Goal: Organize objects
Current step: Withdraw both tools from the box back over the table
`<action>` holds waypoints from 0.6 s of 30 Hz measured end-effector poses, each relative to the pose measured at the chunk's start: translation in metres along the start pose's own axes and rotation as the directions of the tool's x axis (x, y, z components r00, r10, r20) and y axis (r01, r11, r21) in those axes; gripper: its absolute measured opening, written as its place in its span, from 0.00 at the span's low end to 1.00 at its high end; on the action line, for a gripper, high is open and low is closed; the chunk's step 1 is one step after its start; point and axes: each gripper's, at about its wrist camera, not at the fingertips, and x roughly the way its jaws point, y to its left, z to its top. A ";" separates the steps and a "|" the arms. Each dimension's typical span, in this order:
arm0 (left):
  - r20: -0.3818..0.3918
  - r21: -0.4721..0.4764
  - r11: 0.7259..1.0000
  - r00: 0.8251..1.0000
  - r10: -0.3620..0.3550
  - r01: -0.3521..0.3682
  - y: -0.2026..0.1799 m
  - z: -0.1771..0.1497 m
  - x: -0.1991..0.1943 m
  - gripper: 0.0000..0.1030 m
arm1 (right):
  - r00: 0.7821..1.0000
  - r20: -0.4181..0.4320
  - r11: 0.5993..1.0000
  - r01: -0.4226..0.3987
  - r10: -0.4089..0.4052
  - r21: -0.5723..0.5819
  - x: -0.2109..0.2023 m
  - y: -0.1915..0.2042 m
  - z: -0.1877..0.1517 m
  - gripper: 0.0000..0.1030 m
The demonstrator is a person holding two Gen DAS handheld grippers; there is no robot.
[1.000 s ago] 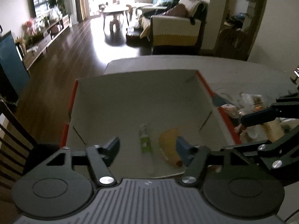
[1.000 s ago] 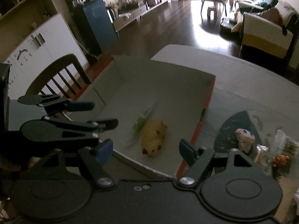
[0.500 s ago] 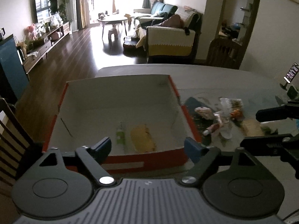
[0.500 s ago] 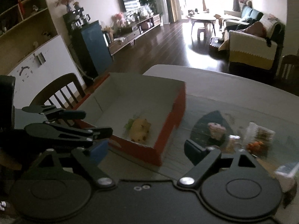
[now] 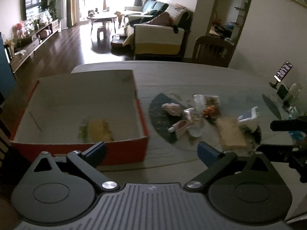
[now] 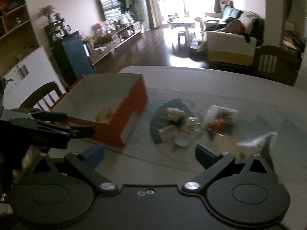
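Both the left gripper and right gripper are spread wide, empty. Ahead-left, the red box hides part of a blurred yellow toy.

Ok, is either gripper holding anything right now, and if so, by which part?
Nothing is held. The left gripper and the right gripper both stand open with empty gaps, above the table, short of the red box.

My open red cardboard box sits at the table's left edge, yellow plush toy lying inside; small clutter mid-table.
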 end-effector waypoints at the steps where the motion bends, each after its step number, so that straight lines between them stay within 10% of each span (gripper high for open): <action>1: 0.000 -0.001 1.000 1.000 -0.011 0.011 -0.004 -0.001 0.001 0.99 | 1.000 0.002 1.000 0.012 -0.012 0.007 -0.003 -0.006 -0.003 0.98; 8: 0.075 0.034 0.996 0.993 -0.091 0.088 -0.043 -0.002 0.006 1.00 | 0.997 0.000 0.995 0.071 -0.072 0.066 -0.016 -0.053 -0.023 0.98; 18: -0.013 0.135 0.985 0.994 -0.105 0.106 -0.118 -0.005 0.042 1.00 | 0.989 -0.027 0.984 0.145 -0.143 0.107 -0.020 -0.118 -0.042 0.98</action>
